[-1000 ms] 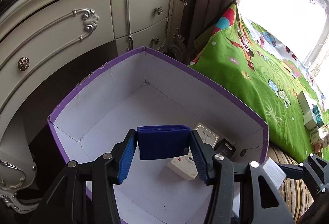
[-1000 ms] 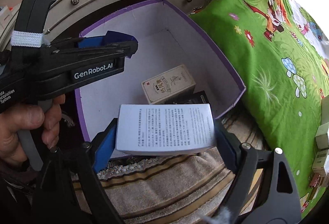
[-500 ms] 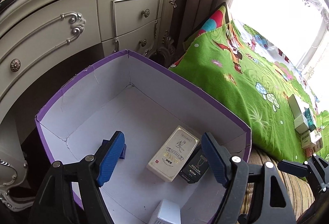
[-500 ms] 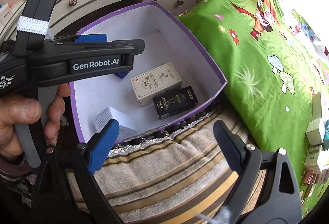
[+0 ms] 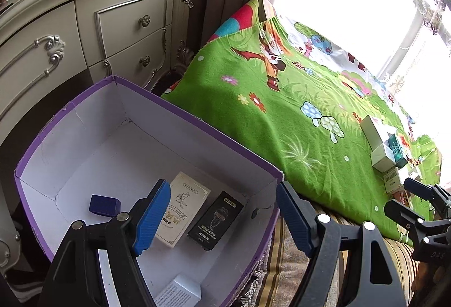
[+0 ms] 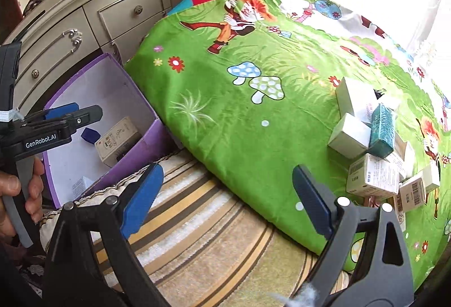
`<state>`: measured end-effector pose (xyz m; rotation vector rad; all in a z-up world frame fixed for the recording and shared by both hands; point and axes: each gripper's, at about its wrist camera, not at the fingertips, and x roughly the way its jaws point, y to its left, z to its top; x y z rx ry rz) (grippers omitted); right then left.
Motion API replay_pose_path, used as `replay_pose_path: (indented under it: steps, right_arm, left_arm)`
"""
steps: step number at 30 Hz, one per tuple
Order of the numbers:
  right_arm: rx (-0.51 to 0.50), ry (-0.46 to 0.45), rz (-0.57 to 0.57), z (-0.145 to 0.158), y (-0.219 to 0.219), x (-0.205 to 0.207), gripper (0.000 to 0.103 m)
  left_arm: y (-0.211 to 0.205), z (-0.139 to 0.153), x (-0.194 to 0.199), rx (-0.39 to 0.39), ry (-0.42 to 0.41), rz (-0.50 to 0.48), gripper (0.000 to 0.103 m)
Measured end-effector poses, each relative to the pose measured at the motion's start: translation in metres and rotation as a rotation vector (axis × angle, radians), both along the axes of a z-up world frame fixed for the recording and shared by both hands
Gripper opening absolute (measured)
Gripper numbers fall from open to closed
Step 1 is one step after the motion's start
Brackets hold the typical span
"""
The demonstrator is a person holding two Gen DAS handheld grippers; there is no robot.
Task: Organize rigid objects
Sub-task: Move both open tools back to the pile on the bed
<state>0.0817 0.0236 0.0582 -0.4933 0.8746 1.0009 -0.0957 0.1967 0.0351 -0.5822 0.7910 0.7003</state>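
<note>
A purple-rimmed box (image 5: 197,124) with a white inside holds a small blue box (image 5: 104,204), a cream carton (image 5: 183,208), a black carton (image 5: 215,217) and a white printed carton (image 5: 180,294). My left gripper (image 5: 222,218) hangs open over the box's near right corner, with nothing between its pads. In the right wrist view the same purple box (image 6: 149,135) lies at the left. My right gripper (image 6: 227,200) stands open and empty above the striped mat, near the edge of the green blanket. A heap of small cartons (image 6: 375,138) lies on the blanket at the right.
A cream dresser (image 5: 84,33) with drawers stands behind the box. The green cartoon blanket (image 5: 282,115) covers the bed up to a bright window. A striped mat (image 6: 211,245) lies under my right gripper. A hand (image 6: 17,202) holds the left gripper's handle.
Both grippers let go: the blue box and the white printed carton now lie in the purple box. Both have since swung right, the right one off the box toward the blanket.
</note>
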Motion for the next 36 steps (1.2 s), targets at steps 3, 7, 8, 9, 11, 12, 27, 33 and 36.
replay_pose_path:
  steps: [3, 7, 8, 9, 11, 12, 27, 33, 36]
  right_arm:
    - [0.028, -0.013, -0.105, 0.009, -0.020, 0.029, 0.094]
    - [0.082, -0.017, -0.313, 0.021, -0.052, 0.074, 0.094]
    - [0.096, -0.015, -0.365, 0.023, -0.059, 0.084, 0.094]
    - [0.108, -0.017, -0.418, 0.024, -0.067, 0.092, 0.094]
    - [0.129, -0.018, -0.514, 0.024, -0.081, 0.108, 0.094]
    - [0.140, -0.015, -0.556, 0.023, -0.087, 0.116, 0.094]
    - [0.146, 0.060, -0.854, -0.020, -0.136, 0.169, 0.094]
    - [0.150, 0.073, -0.879, -0.034, -0.146, 0.178, 0.094]
    - [0.163, 0.078, -0.897, -0.037, -0.155, 0.182, 0.094]
  left_arm:
    - [-0.010, 0.002, 0.015, 0.002, 0.002, -0.034, 0.078]
    - [-0.021, 0.003, 0.032, 0.005, 0.002, -0.070, 0.078]
    - [-0.024, 0.004, 0.037, 0.006, 0.002, -0.078, 0.078]
    - [-0.027, 0.004, 0.041, 0.008, 0.003, -0.088, 0.078]
    - [-0.032, 0.005, 0.050, 0.009, 0.005, -0.107, 0.078]
    - [-0.035, 0.005, 0.054, 0.011, 0.003, -0.116, 0.078]
    - [-0.085, 0.028, 0.135, 0.030, -0.098, -0.299, 0.078]
    - [-0.120, 0.040, 0.185, 0.067, -0.127, -0.408, 0.078]
    - [-0.136, 0.045, 0.211, 0.090, -0.138, -0.449, 0.078]
